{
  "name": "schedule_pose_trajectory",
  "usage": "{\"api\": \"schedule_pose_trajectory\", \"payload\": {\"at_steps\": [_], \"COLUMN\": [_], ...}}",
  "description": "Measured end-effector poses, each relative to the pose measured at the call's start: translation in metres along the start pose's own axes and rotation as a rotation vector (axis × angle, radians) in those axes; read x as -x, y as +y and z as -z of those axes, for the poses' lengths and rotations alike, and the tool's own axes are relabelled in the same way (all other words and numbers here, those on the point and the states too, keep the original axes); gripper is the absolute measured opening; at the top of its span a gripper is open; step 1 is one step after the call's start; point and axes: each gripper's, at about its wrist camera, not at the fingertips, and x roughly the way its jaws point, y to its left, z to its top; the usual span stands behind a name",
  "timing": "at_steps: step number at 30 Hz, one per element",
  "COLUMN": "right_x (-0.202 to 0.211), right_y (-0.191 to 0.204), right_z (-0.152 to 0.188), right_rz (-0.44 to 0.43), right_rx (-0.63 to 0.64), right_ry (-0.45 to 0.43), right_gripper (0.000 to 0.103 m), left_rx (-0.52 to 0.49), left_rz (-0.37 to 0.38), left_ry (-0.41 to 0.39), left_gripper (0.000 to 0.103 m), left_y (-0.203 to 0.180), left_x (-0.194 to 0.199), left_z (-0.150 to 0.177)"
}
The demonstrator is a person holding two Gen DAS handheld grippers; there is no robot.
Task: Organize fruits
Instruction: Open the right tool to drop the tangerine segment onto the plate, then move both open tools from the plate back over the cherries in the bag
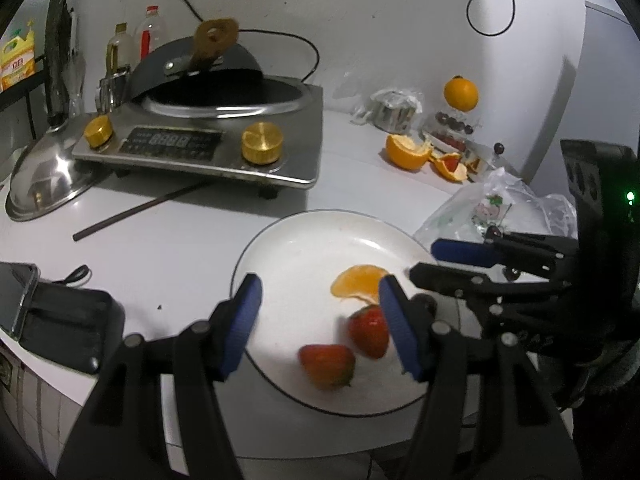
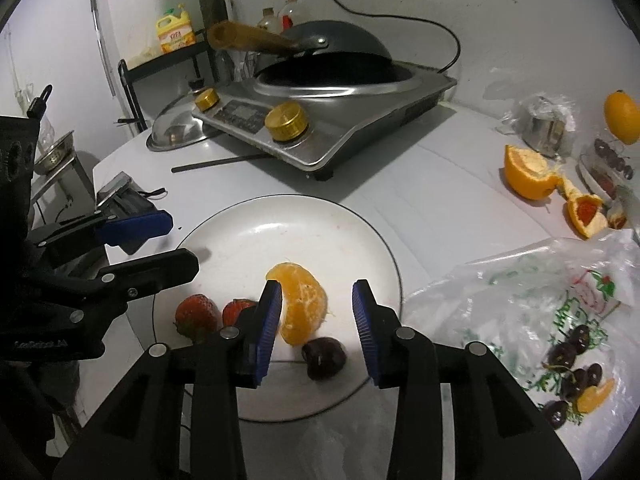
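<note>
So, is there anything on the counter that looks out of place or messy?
Yes. Torn orange peel lies loose on the counter behind the plate, and a segment sits among cherries on the plastic bag.

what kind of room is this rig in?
Most likely a small home kitchen: an induction cooker with a wok sits on the white counter, cooking-oil bottles stand by the wall, and a plate of fruit lies in front of both grippers.
</note>
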Motion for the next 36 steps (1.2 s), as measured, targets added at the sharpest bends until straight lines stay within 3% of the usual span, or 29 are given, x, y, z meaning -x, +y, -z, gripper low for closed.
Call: {"api": "schedule_pose_trajectory", "payload": {"at_steps": [18, 36], "right_x": [0.066, 0.116], "right_y": [-0.035, -0.102], "right_z": [0.031, 0.067], "right_rz": [0.07, 0.127], "right_rx": [-0.062, -0.155], "right_ry": [-0.08, -0.145], "right_gripper": [0.039, 0.039], "left_rx": [-0.089, -0.173], "left_rz": [0.052, 0.064], "left_ry": [-0.012, 0.02], "left_gripper": [0.063, 0.063], "left_y": [-0.07, -0.14], "left_x": [0.011, -0.004], "left_z": [0.0, -0.003]}}
